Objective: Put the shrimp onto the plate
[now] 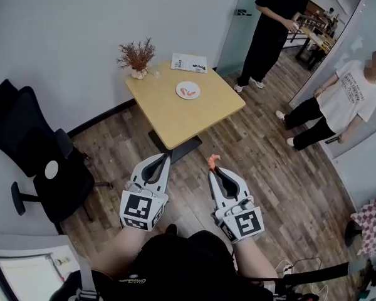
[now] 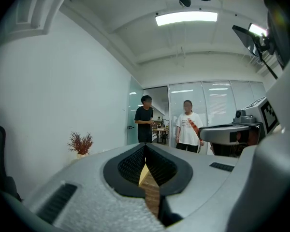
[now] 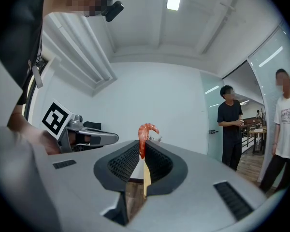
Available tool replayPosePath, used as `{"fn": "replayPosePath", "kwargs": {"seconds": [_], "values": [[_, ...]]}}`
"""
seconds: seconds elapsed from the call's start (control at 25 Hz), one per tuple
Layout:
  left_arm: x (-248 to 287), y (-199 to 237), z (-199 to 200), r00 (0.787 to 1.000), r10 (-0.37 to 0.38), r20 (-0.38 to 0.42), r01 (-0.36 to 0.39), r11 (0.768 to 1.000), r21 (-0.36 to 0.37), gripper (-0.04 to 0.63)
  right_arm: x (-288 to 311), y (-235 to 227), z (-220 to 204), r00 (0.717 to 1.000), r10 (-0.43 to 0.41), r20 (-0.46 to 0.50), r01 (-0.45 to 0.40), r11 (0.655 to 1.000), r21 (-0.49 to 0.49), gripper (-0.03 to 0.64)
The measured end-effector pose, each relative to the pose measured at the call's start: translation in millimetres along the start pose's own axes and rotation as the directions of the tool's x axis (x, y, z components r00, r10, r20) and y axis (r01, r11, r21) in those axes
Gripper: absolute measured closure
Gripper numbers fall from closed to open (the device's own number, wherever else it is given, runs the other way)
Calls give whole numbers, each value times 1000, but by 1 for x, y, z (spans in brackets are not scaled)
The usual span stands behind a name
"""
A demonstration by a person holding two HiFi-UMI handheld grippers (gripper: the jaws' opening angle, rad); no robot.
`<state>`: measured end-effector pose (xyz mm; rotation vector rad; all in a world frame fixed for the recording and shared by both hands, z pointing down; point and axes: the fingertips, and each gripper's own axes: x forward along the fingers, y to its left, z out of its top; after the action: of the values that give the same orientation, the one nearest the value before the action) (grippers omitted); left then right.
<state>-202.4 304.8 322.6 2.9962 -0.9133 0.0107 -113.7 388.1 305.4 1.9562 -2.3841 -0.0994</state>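
An orange shrimp (image 1: 213,160) (image 3: 145,135) sticks up from the tips of my right gripper (image 1: 212,170) (image 3: 143,151), which is shut on it. My left gripper (image 1: 168,158) (image 2: 145,151) is beside it at the same height, jaws shut with nothing between them. Both are held over the wooden floor, short of the table. A white plate (image 1: 188,91) with something orange on it lies on the square wooden table (image 1: 183,105), toward its far side.
A dried plant in a small vase (image 1: 136,58) and a printed sheet (image 1: 189,62) sit at the table's far edge. A black office chair (image 1: 41,158) stands at the left. Two people (image 1: 272,27) (image 1: 338,102) stand to the right, by glass partitions.
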Motion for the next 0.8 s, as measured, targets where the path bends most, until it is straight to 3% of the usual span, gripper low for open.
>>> {"fn": "replayPosePath", "kwargs": {"seconds": [0.44, 0.8], "values": [[38, 6, 5, 1000, -29, 9, 29, 1000, 1, 591, 22, -30, 5, 999, -28, 36, 28, 1000, 0, 580], [106, 14, -15, 999, -11, -35, 11, 1000, 5, 591, 58, -90, -19, 1000, -1, 29, 0, 1000, 29, 580]]}}
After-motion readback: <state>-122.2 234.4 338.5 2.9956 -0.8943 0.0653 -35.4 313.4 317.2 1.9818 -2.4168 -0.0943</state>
